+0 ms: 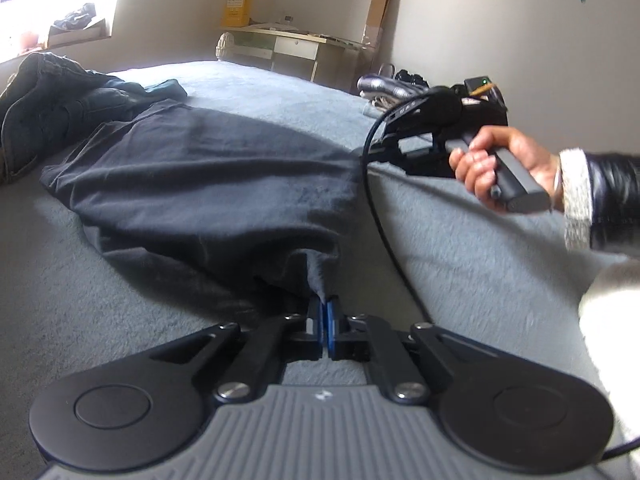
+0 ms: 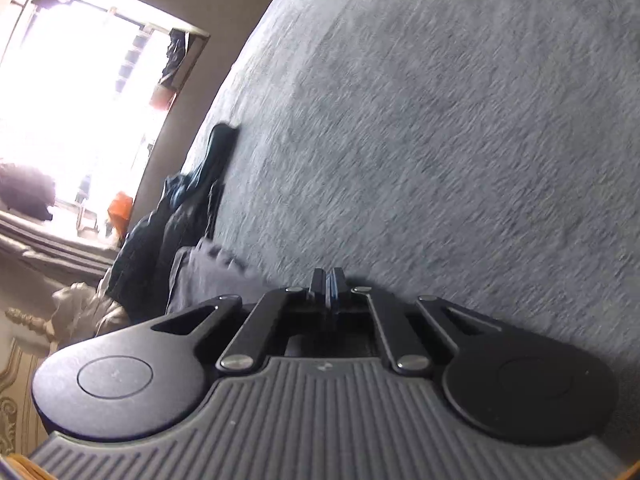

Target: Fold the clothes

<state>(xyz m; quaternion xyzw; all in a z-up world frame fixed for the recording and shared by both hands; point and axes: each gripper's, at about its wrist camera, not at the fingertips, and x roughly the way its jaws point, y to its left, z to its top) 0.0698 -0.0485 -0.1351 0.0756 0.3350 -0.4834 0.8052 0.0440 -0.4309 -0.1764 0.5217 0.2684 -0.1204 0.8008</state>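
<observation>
Left gripper (image 1: 324, 312) is clamped on a pinched bit of the dark shirt (image 1: 192, 184), at its near edge, with the blue pads pressed together on the fabric. The shirt runs straight away from the left gripper, long axis pointing up and left toward the pile of dark clothes (image 1: 52, 96) at the far side of the grey bed cover (image 1: 460, 260). The left gripper is the nearer one, already on the cloth.

The right gripper (image 2: 328, 280) has its fingers pressed together. In the left wrist view it sits at the shirt's right edge, held by a hand (image 1: 500, 168); whether cloth is caught between the fingers I cannot tell, since the right wrist view is tilted and blurred.

The shirt is navy or black, mostly spread flat on the bed cover, with soft wrinkles and the near corner lifted into a small tent at the grip. Folded layers, if any, not clear.
</observation>
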